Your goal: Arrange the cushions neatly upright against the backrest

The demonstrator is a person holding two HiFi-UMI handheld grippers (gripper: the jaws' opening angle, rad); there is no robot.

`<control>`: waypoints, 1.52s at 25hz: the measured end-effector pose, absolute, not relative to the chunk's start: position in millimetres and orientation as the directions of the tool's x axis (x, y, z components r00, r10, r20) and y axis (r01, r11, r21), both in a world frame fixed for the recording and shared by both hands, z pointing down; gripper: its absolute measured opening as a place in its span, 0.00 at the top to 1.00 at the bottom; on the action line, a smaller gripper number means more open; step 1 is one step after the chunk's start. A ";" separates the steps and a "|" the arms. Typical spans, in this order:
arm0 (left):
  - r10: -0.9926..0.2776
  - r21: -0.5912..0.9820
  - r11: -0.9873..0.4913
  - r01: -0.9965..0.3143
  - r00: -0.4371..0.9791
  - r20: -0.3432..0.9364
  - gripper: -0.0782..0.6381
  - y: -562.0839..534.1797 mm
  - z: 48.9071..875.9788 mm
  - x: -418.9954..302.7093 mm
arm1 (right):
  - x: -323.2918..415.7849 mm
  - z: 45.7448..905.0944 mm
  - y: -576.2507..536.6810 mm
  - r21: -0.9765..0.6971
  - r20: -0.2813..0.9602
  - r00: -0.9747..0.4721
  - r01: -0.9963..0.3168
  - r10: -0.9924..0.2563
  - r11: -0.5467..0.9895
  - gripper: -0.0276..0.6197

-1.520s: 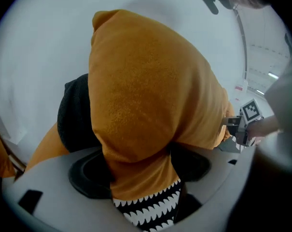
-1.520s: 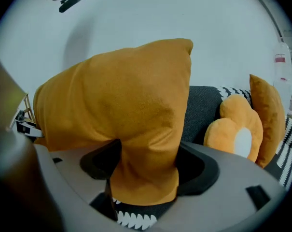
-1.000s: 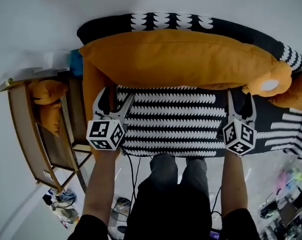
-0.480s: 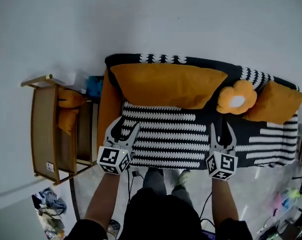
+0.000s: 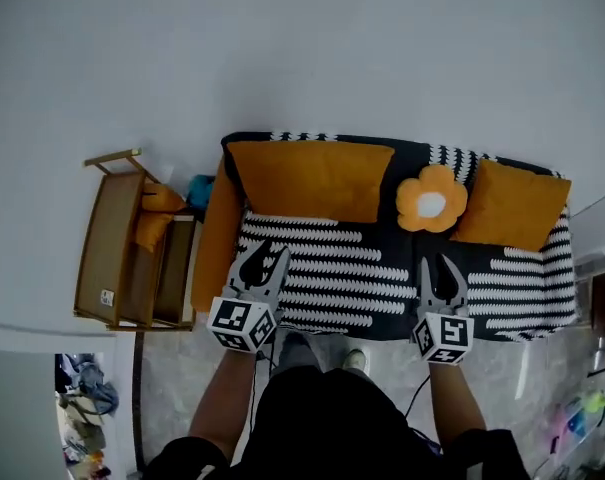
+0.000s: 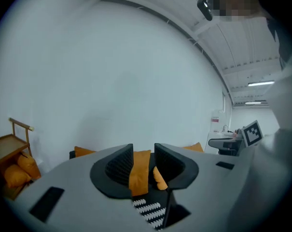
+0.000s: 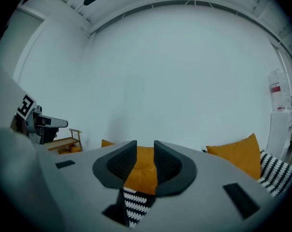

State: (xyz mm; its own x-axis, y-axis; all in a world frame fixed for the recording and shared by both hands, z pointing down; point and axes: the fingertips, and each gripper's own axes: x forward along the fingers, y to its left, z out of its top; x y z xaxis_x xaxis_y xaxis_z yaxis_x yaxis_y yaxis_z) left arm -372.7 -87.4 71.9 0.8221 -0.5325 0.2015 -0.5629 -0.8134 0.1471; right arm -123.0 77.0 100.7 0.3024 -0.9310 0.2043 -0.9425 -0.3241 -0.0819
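On the black-and-white patterned sofa [image 5: 382,283] a long orange cushion [image 5: 310,178], a flower-shaped cushion [image 5: 431,203] and a square orange cushion [image 5: 510,206] stand upright against the backrest. Another orange cushion [image 5: 213,243] leans on the left armrest. My left gripper [image 5: 263,258] and right gripper [image 5: 440,266] hover in front of the seat, apart from every cushion. Both pairs of jaws have just been closing and stand a narrow gap apart, with nothing between them. The left gripper [image 6: 144,154] and right gripper [image 7: 145,152] look along their jaws at the distant long cushion [image 7: 143,174].
A wooden rack [image 5: 115,258] holding small orange cushions [image 5: 154,226] stands left of the sofa, with a blue object [image 5: 200,193] beside it. A white wall runs behind. Clutter lies on the floor at the lower left [image 5: 82,408] and far right [image 5: 582,418].
Both grippers have pulled back and up from the long cushion, and their jaws have narrowed. The whole sofa has come into view and looks smaller.
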 end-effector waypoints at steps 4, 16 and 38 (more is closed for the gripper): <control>-0.543 0.125 -0.816 -0.565 0.822 0.170 0.75 -39.4 44.1 -376.5 | -129.2 70.3 112.3 -0.089 0.150 0.279 -0.952 -0.949 -0.294 0.82; -0.519 0.083 -0.844 -0.530 0.846 0.119 0.81 -11.7 12.7 -401.4 | -149.0 23.1 148.5 -0.113 0.076 0.299 -0.945 -0.951 -0.306 0.90; -0.442 0.120 -0.887 -0.445 0.895 0.054 0.82 -47.6 1.4 -418.0 | -180.5 12.6 136.5 -0.111 0.092 0.365 -0.921 -0.926 -0.374 0.91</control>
State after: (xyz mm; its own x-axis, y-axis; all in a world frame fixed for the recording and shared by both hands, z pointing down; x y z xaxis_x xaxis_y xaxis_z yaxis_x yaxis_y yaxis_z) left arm -418.0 -47.6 1.4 0.8954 -0.4420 0.0535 -0.4452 -0.8874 0.1201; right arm -180.5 136.5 12.6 0.3652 -0.9263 0.0924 -0.9207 -0.3741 -0.1111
